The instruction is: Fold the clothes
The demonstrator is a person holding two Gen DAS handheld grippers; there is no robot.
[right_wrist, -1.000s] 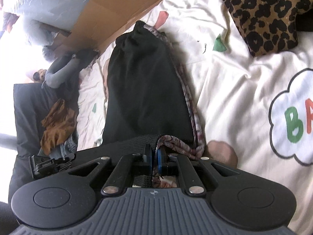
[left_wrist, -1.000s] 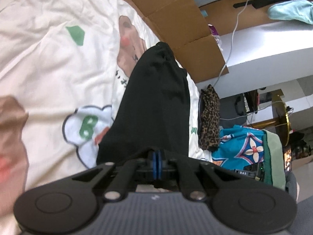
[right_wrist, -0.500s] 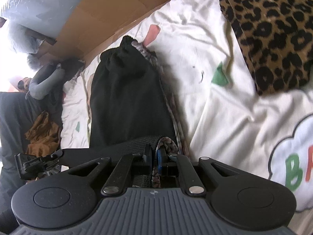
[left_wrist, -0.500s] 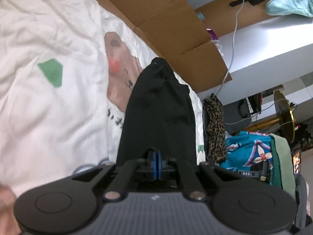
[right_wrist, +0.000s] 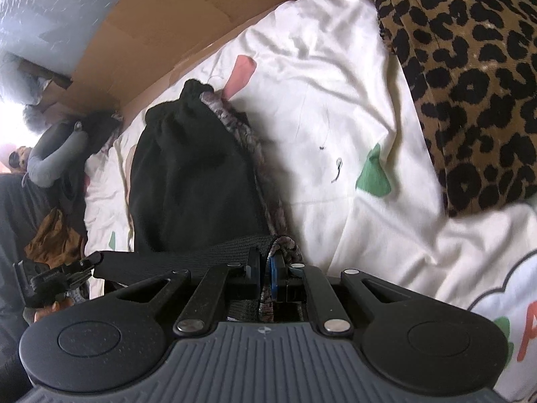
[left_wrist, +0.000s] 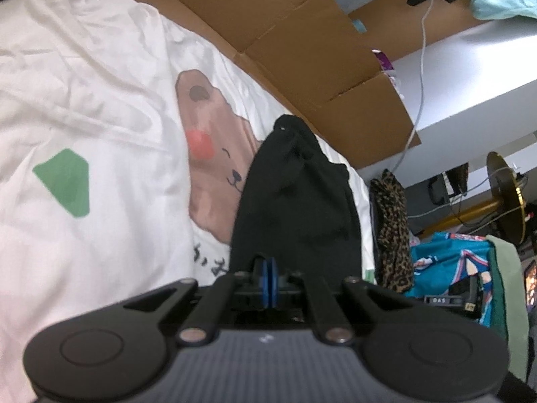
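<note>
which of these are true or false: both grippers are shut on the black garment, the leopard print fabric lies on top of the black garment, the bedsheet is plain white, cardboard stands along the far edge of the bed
1. Both grippers are shut on the black garment. True: the left gripper and the right gripper each clamp an end of the black garment.
2. The leopard print fabric lies on top of the black garment. False: the leopard print fabric lies apart from it, with bare sheet between.
3. The bedsheet is plain white. False: the bedsheet carries a brown bear and green shapes.
4. Cardboard stands along the far edge of the bed. True: the cardboard runs behind the sheet.
</note>
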